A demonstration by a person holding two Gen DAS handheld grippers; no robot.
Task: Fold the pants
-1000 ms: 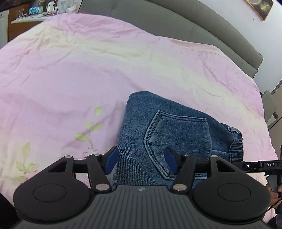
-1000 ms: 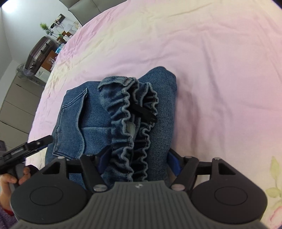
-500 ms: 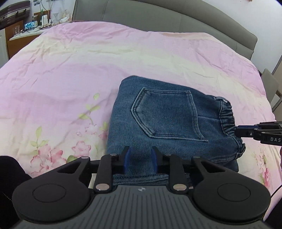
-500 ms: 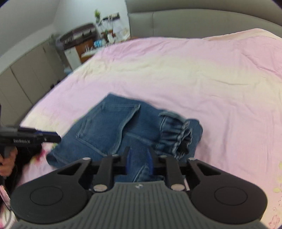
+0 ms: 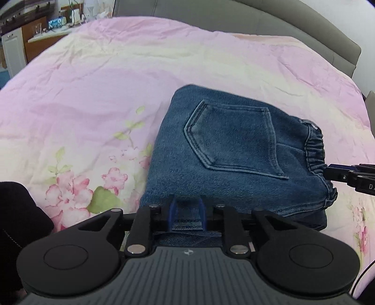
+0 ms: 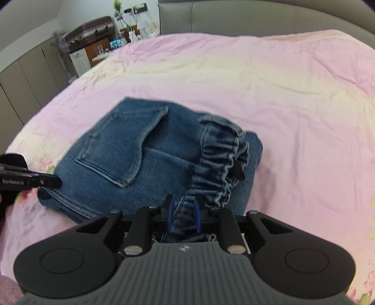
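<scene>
Folded blue denim pants [image 5: 234,150] lie on the pink floral bedspread [image 5: 93,93], back pocket [image 5: 229,138] up. My left gripper [image 5: 187,211] is at the pants' near edge; its jaws stand narrow and are opening slightly, with denim filling the gap. My right gripper [image 6: 182,212] is at the elastic waistband [image 6: 222,164] side of the pants [image 6: 145,159]; its narrow jaws are also opening, with gathered denim between the pads. Each gripper's tip shows in the other's view: the right gripper [image 5: 346,174] by the waistband, the left gripper [image 6: 35,181] by the fold corner.
A grey padded headboard [image 5: 281,21] runs along the far side of the bed. Beyond the bed's left corner stand a cluttered desk [image 6: 100,51], a suitcase [image 6: 91,30] and cupboards [image 6: 28,77]. Open bedspread [image 6: 293,98] stretches beyond and to the right of the pants.
Both grippers drew back toward the pants' near edges and their jaws went from wide to narrow around denim. The right view rolled upright and now sees more of the room.
</scene>
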